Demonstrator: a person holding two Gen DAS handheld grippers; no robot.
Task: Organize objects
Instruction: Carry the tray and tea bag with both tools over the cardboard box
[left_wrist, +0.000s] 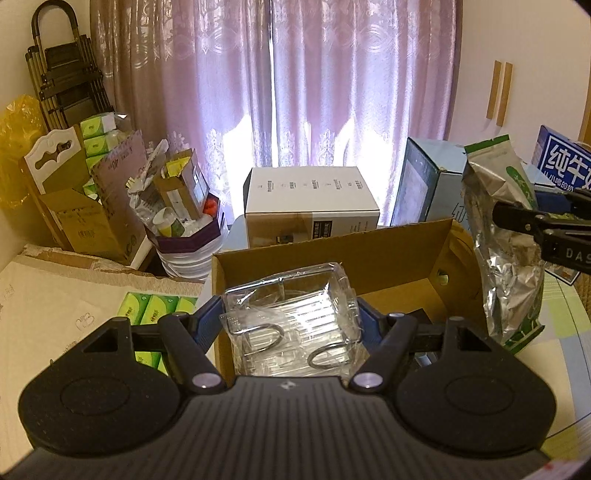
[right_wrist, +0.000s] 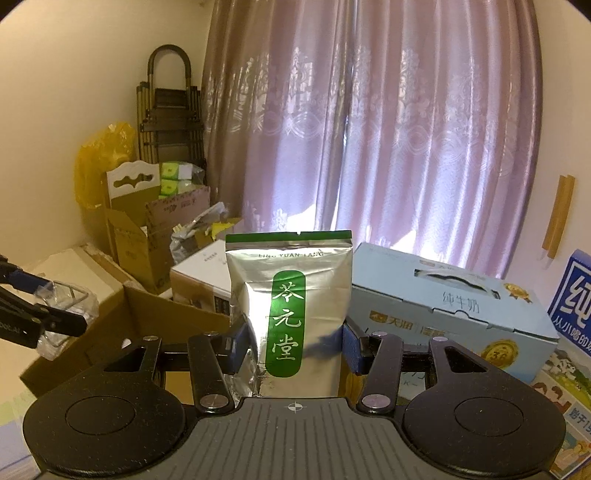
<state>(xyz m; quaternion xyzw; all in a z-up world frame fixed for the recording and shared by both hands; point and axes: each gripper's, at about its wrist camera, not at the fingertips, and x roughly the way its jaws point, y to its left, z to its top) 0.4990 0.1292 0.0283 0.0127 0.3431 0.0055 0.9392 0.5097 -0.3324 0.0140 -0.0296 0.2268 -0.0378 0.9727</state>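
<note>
A clear plastic pack (left_wrist: 295, 295) with metal hooks inside is pinched between the blue pads of my left gripper (left_wrist: 290, 325), which is shut on it. The pack hangs over an open cardboard box (left_wrist: 332, 254). At the right edge of the left wrist view, my right gripper (left_wrist: 517, 221) grips a crumpled silver foil pouch (left_wrist: 506, 280) beside the box's right wall. In the right wrist view that pouch (right_wrist: 288, 280) stands upright with a green label, and my right gripper (right_wrist: 295, 343) is shut on its sides. The left gripper (right_wrist: 51, 302) with the clear pack (right_wrist: 70, 295) shows at far left, above the box (right_wrist: 147, 306).
A white carton (left_wrist: 312, 199) stands behind the open box. To the right sit a light blue milk case (right_wrist: 443, 310) and a blue-and-white carton (right_wrist: 572, 295). Green tissue packs (left_wrist: 155, 306) lie at left, with stacked cartons (left_wrist: 85, 218) and a folded ladder (left_wrist: 66, 81) in the corner.
</note>
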